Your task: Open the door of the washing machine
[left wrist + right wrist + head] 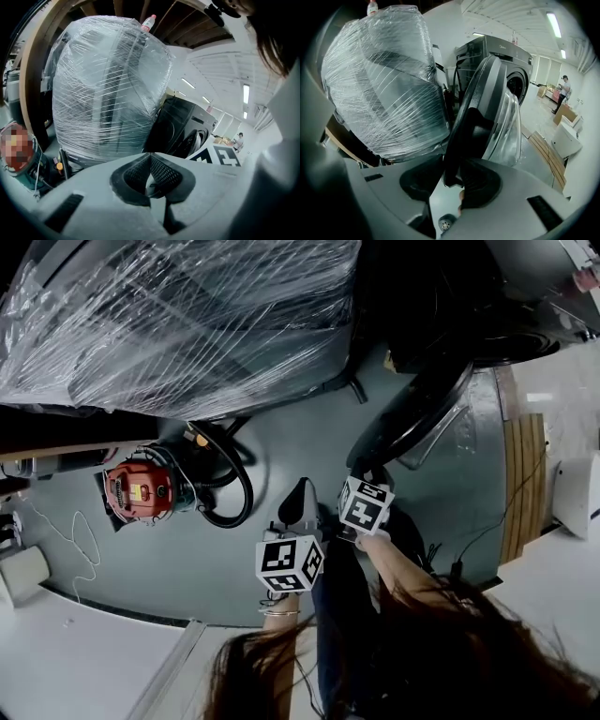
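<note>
Farthest left of the washing machine (pixel 499 49), a red canister machine (pixel 141 488) sits on the grey floor (pixel 187 559), with a black hose (pixel 236 495) looped beside it on the side nearer the washing machine; a big appliance wrapped in clear film (pixel 178 315) stands just left of the washing machine, with 1 plastic bottle (pixel 148 22) on top of it; the left gripper (pixel 149 157) hangs in front of the washing machine, left of its door, its 2 pads pressed tip to tip with nothing between them; the door (pixel 483 103), round with a bulging glass bowl, stands swung well out from the washing machine's front, leaving the dark drum opening bare behind it; the right gripper (pixel 452 180) is clamped on the door's black rim, 1 pad against each face; right of the washing machine, wooden boards (pixel 523 484) lie on the floor, and far off on that side stands a person (pixel 564 89).
</note>
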